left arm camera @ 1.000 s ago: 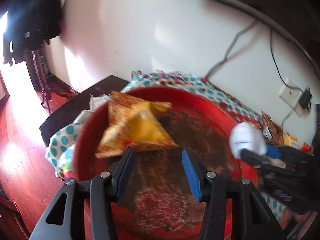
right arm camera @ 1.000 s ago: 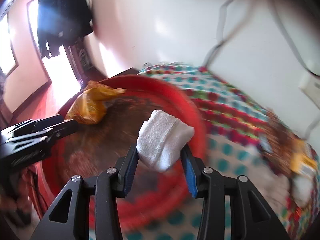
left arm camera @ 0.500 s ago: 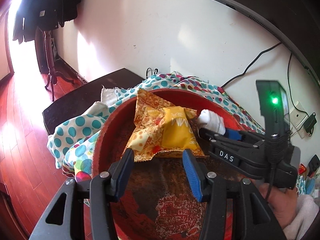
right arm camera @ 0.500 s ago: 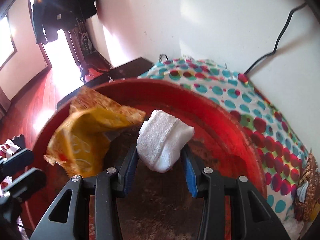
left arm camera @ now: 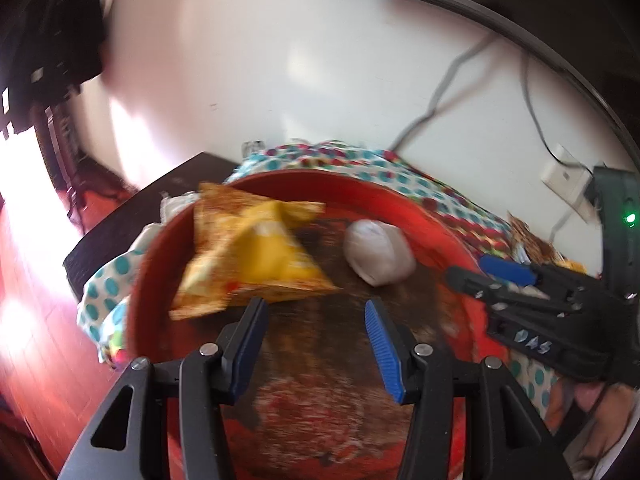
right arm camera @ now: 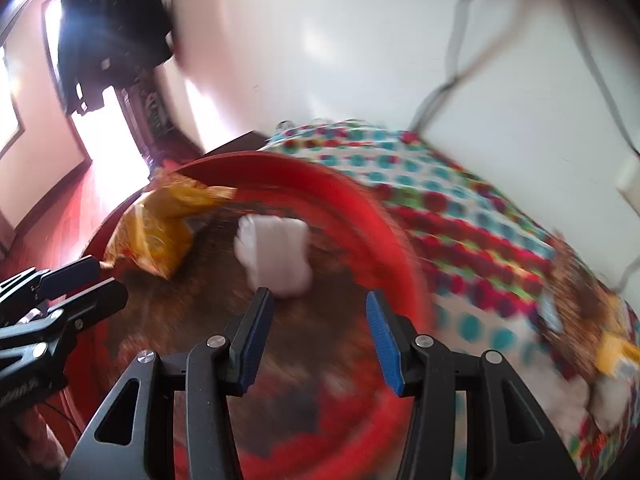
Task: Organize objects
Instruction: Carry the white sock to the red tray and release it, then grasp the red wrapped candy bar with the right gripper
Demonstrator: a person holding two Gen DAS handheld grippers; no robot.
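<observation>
We see the white sock (right arm camera: 276, 254), rolled, lying in the red basin (right arm camera: 348, 184) beside the yellow packet (right arm camera: 160, 228); right gripper (right arm camera: 318, 320), jaws just widened, empty; left gripper (left arm camera: 316, 328) agape, empty; bare floor before both.

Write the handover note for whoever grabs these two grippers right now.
Left gripper: open, holds nothing, over the near part of the red basin.
Right gripper: its jaws have just been opening; the white rolled cloth is out of them and lies in the basin just beyond the tips.
Yellow snack bag: in the basin, left of the cloth.
Done: bag and cloth are in the basin.
Left: more packets and something white lie on the dotted tablecloth to the right; probably next.
</observation>
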